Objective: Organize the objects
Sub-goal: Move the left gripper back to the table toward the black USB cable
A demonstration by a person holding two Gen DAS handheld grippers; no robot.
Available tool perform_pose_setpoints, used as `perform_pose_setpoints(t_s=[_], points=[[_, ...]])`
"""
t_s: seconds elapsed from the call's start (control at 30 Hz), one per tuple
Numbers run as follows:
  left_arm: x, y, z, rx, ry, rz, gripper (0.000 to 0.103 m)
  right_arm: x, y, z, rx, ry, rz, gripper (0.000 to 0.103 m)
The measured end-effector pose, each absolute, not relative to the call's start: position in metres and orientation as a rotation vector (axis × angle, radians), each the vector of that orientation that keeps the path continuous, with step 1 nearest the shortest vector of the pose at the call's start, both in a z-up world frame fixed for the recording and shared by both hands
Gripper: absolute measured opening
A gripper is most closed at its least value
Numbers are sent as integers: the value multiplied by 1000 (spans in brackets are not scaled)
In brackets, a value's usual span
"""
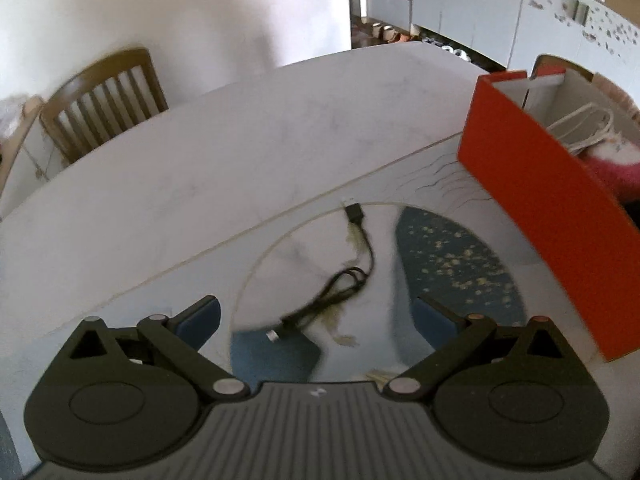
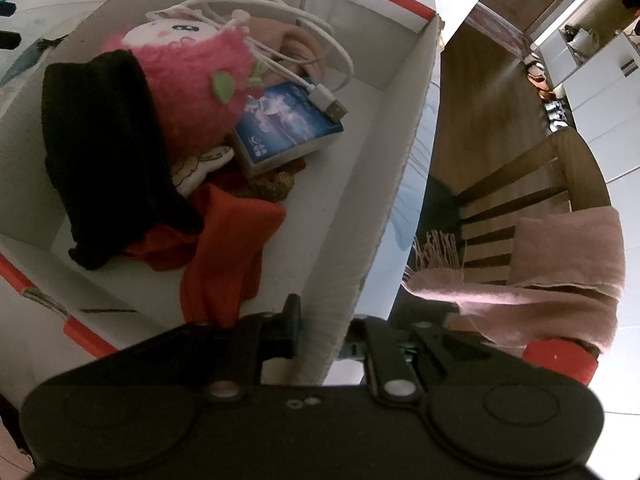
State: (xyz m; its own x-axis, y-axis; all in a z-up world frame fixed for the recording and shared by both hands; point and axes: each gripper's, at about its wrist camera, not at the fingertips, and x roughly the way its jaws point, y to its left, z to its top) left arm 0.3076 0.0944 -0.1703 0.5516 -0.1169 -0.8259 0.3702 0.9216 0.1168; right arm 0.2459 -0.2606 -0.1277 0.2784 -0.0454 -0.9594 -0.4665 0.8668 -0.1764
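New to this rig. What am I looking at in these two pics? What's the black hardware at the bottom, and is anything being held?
Each picture comes from a fisheye camera on a handheld two-finger gripper, looking along its fingers; a person holds one per hand. The left gripper is open and empty above a black USB cable lying loose on the white table, beside the orange box. The right gripper straddles the box wall; whether it is clamped is unclear. Inside the box: pink plush toy, black cloth, red cloth, white USB cable, small blue box.
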Motion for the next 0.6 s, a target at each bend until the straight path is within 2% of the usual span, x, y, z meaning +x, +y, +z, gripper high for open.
perform_pose_setpoints(t_s=[0.47,0.5,0.57,0.6], points=[[335,100,-211,360,1002,-414,101,250,-259,-134,-487,1308,247,14],[337,101,-211,352,1004,-423,97,250,-259,-135,-487,1310,244,15],[340,102,-211,360,1003,-433,76,253,-254,-137,-486,1316,238,15],[341,101,-212,372,1008,-433,58,254,-254,-138,-485,1317,235,15]])
